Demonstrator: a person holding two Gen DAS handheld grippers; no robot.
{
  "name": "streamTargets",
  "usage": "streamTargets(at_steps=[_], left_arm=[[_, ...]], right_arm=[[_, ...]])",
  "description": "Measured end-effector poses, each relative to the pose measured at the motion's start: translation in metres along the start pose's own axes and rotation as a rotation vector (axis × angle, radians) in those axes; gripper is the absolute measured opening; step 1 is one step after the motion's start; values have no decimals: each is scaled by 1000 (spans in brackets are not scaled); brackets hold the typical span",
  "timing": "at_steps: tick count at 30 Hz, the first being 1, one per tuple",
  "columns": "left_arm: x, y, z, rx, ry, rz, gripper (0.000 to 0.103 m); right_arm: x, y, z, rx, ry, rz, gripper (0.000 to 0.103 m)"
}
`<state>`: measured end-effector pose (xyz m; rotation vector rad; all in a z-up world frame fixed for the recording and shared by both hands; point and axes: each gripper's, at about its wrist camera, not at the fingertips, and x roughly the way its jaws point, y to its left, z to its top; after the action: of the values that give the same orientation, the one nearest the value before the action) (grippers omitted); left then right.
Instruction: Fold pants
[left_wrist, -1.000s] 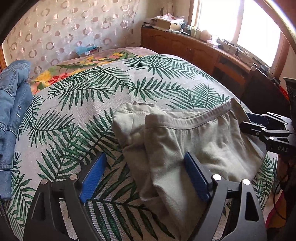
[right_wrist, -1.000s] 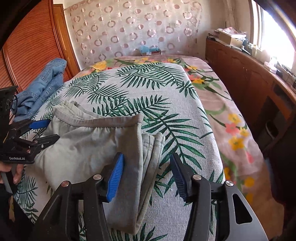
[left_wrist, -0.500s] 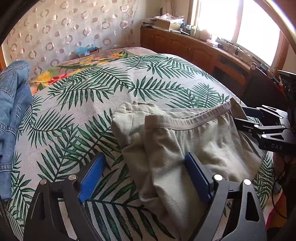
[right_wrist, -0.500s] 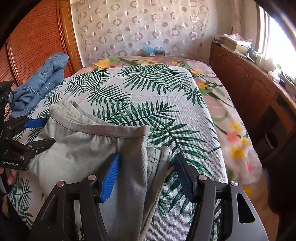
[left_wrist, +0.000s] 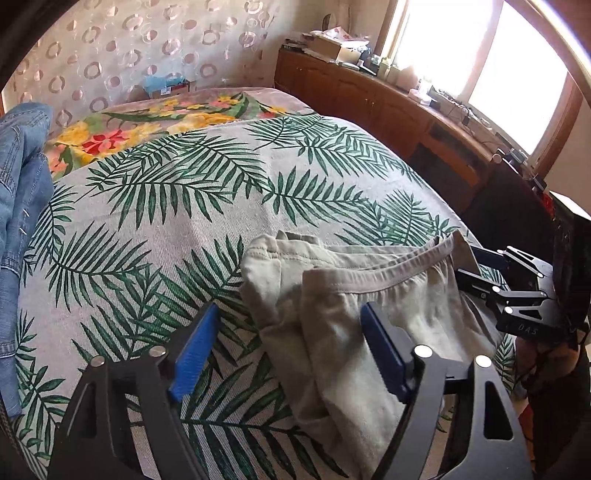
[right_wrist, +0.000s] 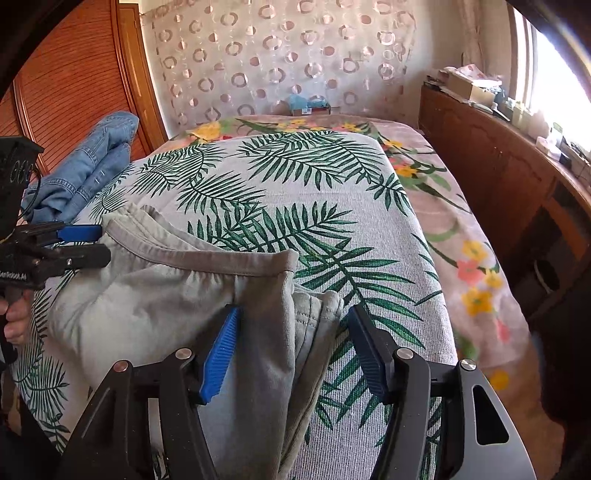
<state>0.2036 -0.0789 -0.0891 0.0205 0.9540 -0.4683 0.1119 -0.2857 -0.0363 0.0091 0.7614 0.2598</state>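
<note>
The grey-beige pants (left_wrist: 332, 295) lie folded over on the palm-leaf bed cover (left_wrist: 184, 192), waistband on top. They also show in the right wrist view (right_wrist: 166, 295). My left gripper (left_wrist: 291, 343) is open, its jaws straddling the left folded edge of the pants. My right gripper (right_wrist: 291, 347) is open, its jaws straddling the right folded edge. Each gripper shows from the side in the other's view: the right one (left_wrist: 491, 273) at the right end of the waistband, the left one (right_wrist: 88, 243) at the left end.
Blue jeans (left_wrist: 22, 206) lie at the bed's left side, also in the right wrist view (right_wrist: 85, 166). A wooden sideboard (right_wrist: 498, 166) with clutter runs under the window along the right. A wooden wardrobe (right_wrist: 74, 81) stands at the left. A floral blanket (right_wrist: 461, 258) covers the right edge.
Both grippers have moved forward a little over the pants' side edges. Both stay open. The pants have barely shifted.
</note>
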Motion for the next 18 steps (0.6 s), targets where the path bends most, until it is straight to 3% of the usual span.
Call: streamTargets(at_steps=[3,7,11,18], left_arm=[[5,0,2,4,8,-4,64],[10,0,3,-5,8,-18,61],[11,-4,3,-8,5,-31,48],[3,-8,0,2,-23,-41,31]], right_arm=[[0,0,0,2,-1,5,62],[1,-1,0,13,-4,16,62],[2,-2,1,29,-5,31,62],[3,0,4,28,10,17,50]])
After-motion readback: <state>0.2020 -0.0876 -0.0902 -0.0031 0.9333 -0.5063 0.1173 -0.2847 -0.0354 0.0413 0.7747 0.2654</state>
